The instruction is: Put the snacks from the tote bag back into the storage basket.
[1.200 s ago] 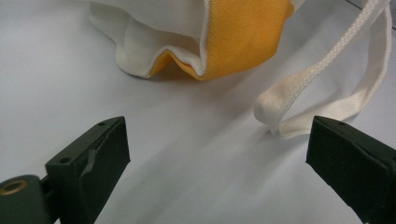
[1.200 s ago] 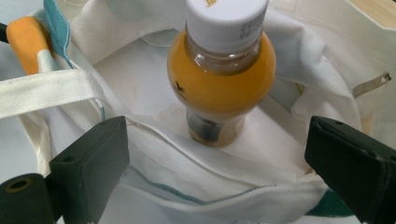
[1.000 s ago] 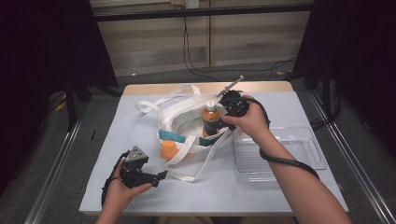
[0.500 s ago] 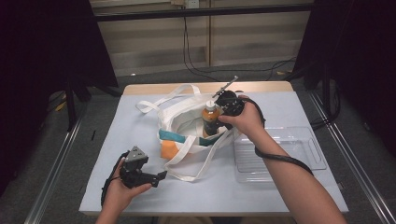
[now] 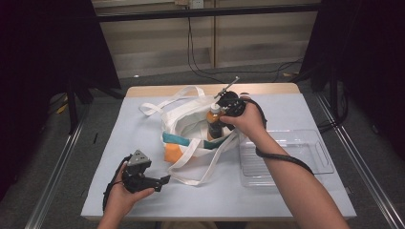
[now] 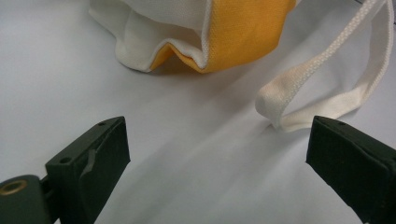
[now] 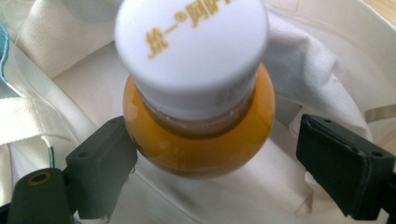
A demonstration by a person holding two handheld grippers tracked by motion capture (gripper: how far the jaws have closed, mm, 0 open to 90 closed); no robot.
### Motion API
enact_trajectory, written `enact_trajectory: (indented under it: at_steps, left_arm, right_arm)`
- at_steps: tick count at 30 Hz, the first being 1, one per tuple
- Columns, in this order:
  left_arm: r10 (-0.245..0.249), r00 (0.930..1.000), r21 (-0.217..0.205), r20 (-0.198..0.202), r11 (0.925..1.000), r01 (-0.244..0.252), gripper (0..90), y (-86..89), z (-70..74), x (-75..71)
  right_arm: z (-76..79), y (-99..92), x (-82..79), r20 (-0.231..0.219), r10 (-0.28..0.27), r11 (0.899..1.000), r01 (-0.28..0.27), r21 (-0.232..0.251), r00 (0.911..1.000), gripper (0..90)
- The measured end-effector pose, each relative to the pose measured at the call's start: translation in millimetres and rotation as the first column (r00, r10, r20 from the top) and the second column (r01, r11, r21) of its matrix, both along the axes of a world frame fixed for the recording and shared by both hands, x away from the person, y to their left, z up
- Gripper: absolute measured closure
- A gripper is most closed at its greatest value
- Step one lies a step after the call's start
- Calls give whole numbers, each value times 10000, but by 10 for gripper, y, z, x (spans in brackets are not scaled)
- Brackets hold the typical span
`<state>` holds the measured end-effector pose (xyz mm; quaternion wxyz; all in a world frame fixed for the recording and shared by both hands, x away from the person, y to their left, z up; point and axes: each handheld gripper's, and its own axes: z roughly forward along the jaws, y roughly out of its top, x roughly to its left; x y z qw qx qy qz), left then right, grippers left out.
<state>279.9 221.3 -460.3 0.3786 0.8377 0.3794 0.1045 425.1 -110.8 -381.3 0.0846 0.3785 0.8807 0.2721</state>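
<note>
At the near left corner of the bench (image 5: pixel 296 200), the left gripper (image 5: pixel 157 181) rests low in the person's left hand (image 5: pixel 122 198), its jaws spread wide and holding nothing. Its own view looks across bare white bench top toward a loop of the bag's strap (image 6: pixel 327 93) and a yellow-orange panel of the bag, both lying ahead of the jaws and clear of them.

Just beyond and to the right, near the middle of the bench, lies the bag (image 5: pixel 191 129), a white cloth tote with teal and orange patches, its mouth open and its straps sprawled over the bench. To its right, touching none of it as far as can be told, sits a clear plastic tray (image 5: pixel 320 157).

Inside the bag's mouth stands the bottle (image 5: pixel 214 125), upright, with a white cap and amber liquid showing below the neck. The right gripper (image 5: pixel 217 119) comes at it from the right, gripped in the right hand (image 5: pixel 248 121). Its jaws have just been closing, with the bottle's shoulder between them: in the right gripper view the bottle (image 7: pixel 198 140) meets the left-hand jaw, while the right-hand jaw stands off from it with white cloth visible in the gap. So the jaws bracket the bottle without clamping it yet.

Beyond the bag, the far bench edge shows bare wood.
</note>
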Motion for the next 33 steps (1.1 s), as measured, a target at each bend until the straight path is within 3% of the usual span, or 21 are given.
enact_trajectory:
  at_steps: [21,33]
  left_arm:
    - [-81,10000,74,-19,9999,81,58,7,-4,7]
    - [-23,10000,-9,-16,10000,23,58,23,-1,6]
  right_arm:
    - [-21,124,69,-84,34,10000,-34,-72,10000,158]
    - [-32,206,110,-325,36,9993,-48,-358,9995,236]
